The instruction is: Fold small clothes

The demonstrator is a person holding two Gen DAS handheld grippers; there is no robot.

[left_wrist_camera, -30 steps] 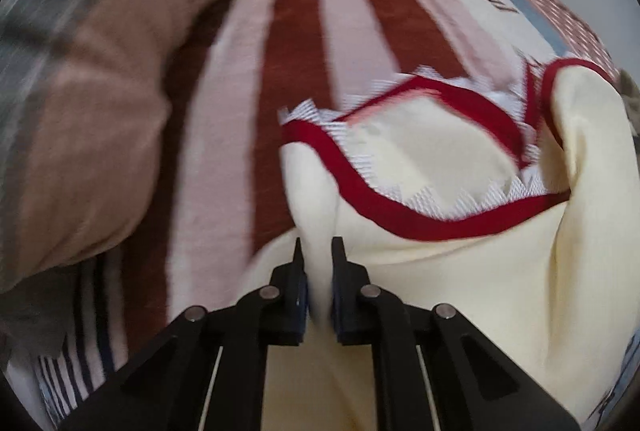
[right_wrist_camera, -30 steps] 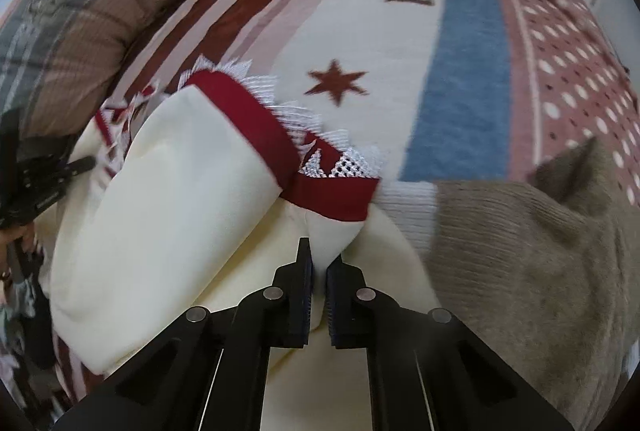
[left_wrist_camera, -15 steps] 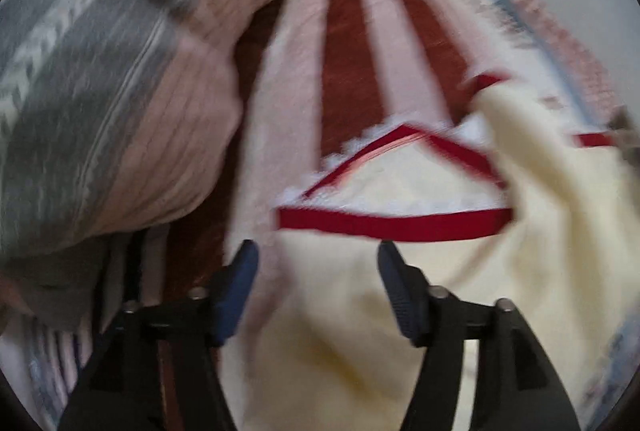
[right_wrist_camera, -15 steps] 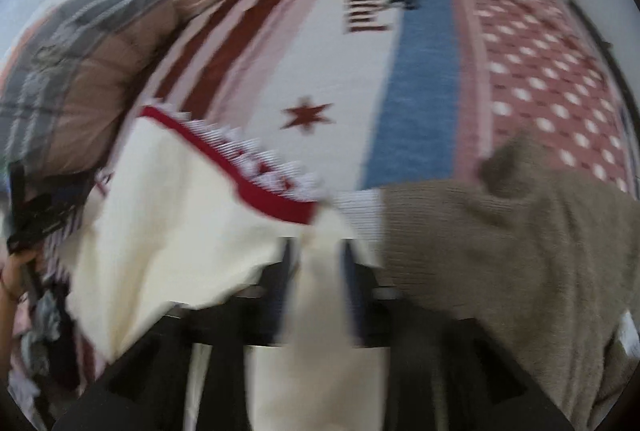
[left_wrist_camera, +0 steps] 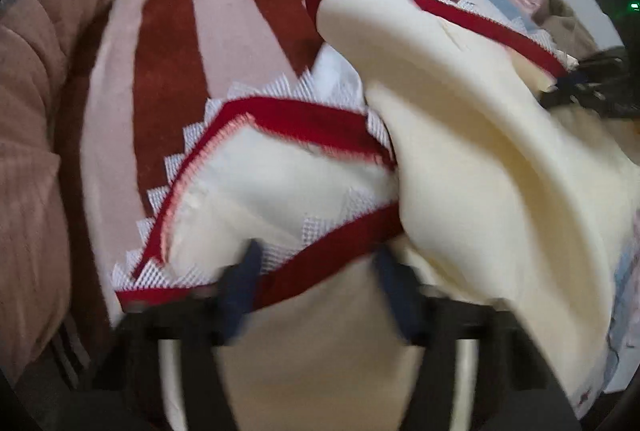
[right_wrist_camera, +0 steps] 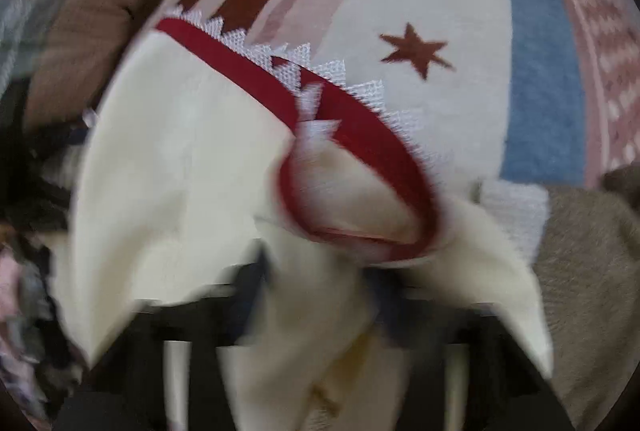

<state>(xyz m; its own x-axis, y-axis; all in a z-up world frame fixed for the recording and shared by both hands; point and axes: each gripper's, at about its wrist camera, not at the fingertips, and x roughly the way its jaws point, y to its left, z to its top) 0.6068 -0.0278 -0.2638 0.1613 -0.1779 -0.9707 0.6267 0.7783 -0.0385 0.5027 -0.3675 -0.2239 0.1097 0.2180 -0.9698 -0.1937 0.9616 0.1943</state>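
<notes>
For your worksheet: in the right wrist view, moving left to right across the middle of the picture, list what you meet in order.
Brown ribbed pillow → cream garment with red trim → red star on the blanket → blue stripe of the blanket → pink dotted band.

bed blanket: striped maroon and pink, cream panel with star, blue band, dotted pink edge | plaid pillow: at the blanket's left side | pale wall beyond the blanket
</notes>
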